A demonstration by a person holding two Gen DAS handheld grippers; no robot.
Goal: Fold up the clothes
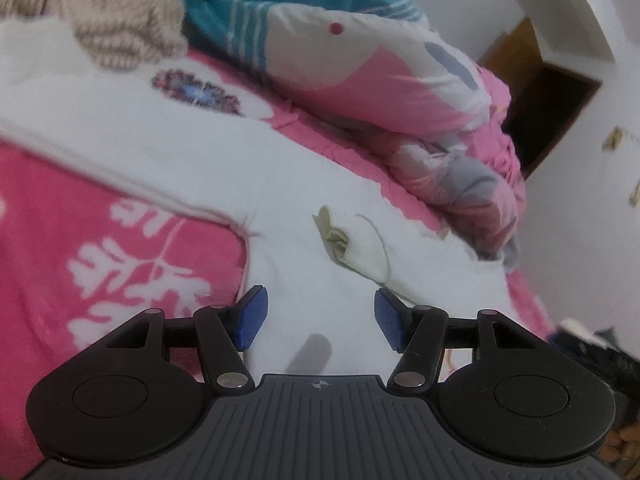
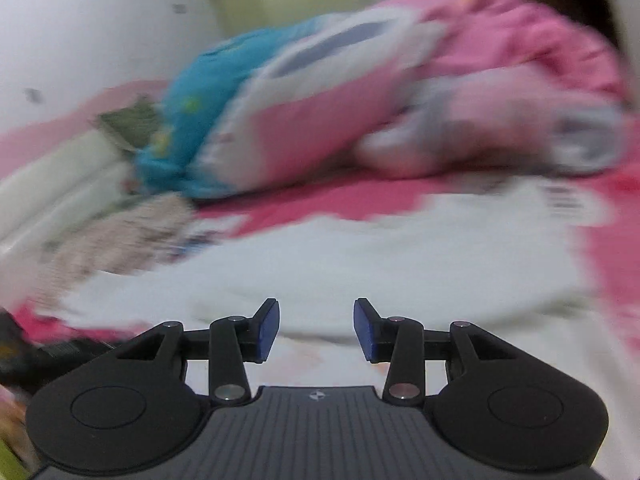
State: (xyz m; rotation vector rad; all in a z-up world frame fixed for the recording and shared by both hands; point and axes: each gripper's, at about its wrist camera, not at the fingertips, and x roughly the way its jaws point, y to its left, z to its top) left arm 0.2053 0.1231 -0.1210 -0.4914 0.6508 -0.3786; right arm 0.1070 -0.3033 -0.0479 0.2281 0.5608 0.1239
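Left claw [image 1: 321,320]: jaws spread wide, empty, over white garment [image 1: 192,152] | right claw [image 2: 316,330]: jaws apart, empty, over same garment, view blurred | garment: lies spread on pink bed sheet [image 1: 60,220] | beyond: beige knit [image 1: 108,12], rumpled pink-and-white quilt [image 1: 400,80]

Soft, even indoor light, fairly dim and cool, no glare. Left wrist view is mostly sharp up close, with a small grey shadow [image 1: 311,354] on the white garment [image 1: 208,160] and mild blur higher up. Right wrist view is heavily motion-smeared across the bedding [image 2: 320,128], only the hand-held gripper [image 2: 316,330] crisp. Fisheye bending and dark corners show in both.
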